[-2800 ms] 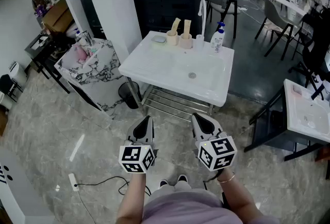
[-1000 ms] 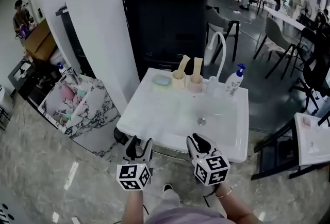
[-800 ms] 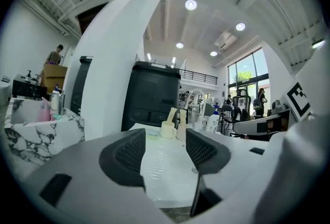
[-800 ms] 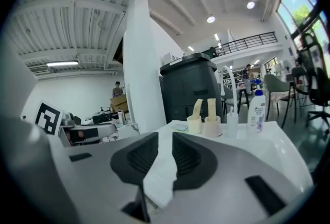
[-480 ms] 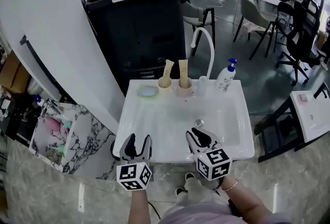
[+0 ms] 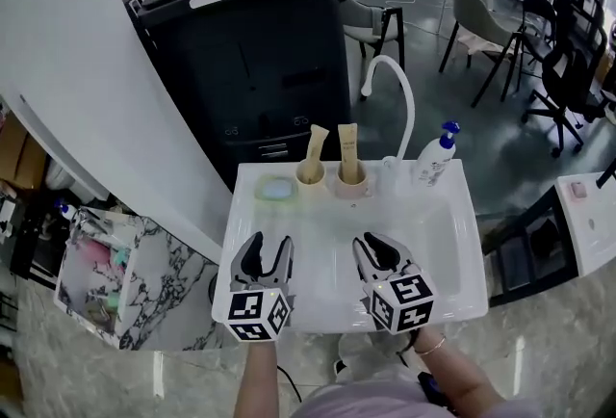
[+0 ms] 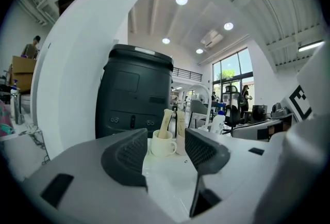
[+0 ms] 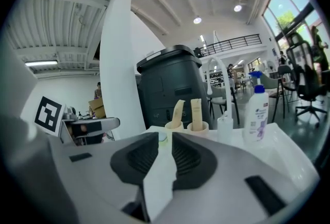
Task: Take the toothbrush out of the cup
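In the head view we have closed in over the last seconds. The sink (image 6: 452, 243) now lies right under us, with the left claw (image 6: 266, 248) and right claw (image 6: 377, 250) over its near edge. The two cups (image 6: 310, 177) stand at the back rim, each with a beige toothbrush (image 6: 317, 144) upright in it, well apart from both claws. The left gripper view shows its jaws released and wide, framing the cups (image 7: 164, 143) far ahead. The right gripper view shows its jaws only a slit apart, holding nothing. We judge that the walk-up is done and the reach comes next.
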The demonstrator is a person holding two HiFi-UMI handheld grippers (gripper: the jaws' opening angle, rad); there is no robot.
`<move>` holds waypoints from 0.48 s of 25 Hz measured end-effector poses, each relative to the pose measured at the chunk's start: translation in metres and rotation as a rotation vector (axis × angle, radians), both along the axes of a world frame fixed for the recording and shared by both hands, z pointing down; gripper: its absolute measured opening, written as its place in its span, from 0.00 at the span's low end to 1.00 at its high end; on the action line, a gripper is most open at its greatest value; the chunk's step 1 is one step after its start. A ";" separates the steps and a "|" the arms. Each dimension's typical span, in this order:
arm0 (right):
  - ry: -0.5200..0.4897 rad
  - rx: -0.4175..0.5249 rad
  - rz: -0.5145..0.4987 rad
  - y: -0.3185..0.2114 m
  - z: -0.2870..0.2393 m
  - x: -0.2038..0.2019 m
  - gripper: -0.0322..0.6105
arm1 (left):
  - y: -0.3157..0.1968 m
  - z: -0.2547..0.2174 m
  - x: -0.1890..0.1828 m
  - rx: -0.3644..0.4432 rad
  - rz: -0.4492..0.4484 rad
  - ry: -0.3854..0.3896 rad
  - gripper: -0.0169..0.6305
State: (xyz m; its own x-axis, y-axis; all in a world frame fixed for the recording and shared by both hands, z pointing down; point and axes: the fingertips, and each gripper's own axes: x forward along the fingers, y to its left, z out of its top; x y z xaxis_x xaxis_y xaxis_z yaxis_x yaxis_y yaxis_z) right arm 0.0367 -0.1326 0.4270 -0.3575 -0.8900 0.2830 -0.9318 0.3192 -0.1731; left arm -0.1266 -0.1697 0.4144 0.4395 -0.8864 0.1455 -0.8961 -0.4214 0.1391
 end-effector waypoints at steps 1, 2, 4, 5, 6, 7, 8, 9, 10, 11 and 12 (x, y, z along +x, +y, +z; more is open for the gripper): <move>-0.002 0.000 0.005 -0.007 0.001 0.002 0.17 | -0.009 0.000 0.003 0.001 0.005 -0.003 0.37; -0.002 -0.001 0.009 -0.014 0.001 0.004 0.17 | -0.019 0.000 0.006 0.002 0.010 -0.005 0.37; 0.001 -0.002 0.015 -0.027 0.003 0.010 0.17 | -0.037 0.001 0.014 0.002 0.021 -0.009 0.37; 0.003 -0.003 0.017 -0.034 0.003 0.013 0.17 | -0.046 0.002 0.018 0.002 0.026 -0.012 0.37; 0.004 -0.003 0.019 -0.040 0.003 0.015 0.17 | -0.056 0.002 0.022 0.001 0.032 -0.016 0.37; 0.005 -0.004 0.019 -0.046 0.004 0.016 0.17 | -0.065 0.002 0.026 0.000 0.037 -0.018 0.37; 0.005 -0.006 0.019 -0.051 0.004 0.018 0.17 | -0.074 0.003 0.030 -0.001 0.043 -0.021 0.36; 0.006 -0.008 0.020 -0.057 0.005 0.019 0.17 | -0.083 0.003 0.035 -0.002 0.051 -0.023 0.36; 0.007 -0.012 0.021 -0.062 0.006 0.021 0.17 | -0.092 0.004 0.039 -0.004 0.060 -0.026 0.36; 0.007 -0.015 0.023 -0.067 0.008 0.023 0.17 | -0.100 0.005 0.044 -0.007 0.069 -0.028 0.36; 0.007 -0.018 0.024 -0.071 0.009 0.024 0.17 | -0.107 0.006 0.049 -0.011 0.078 -0.032 0.36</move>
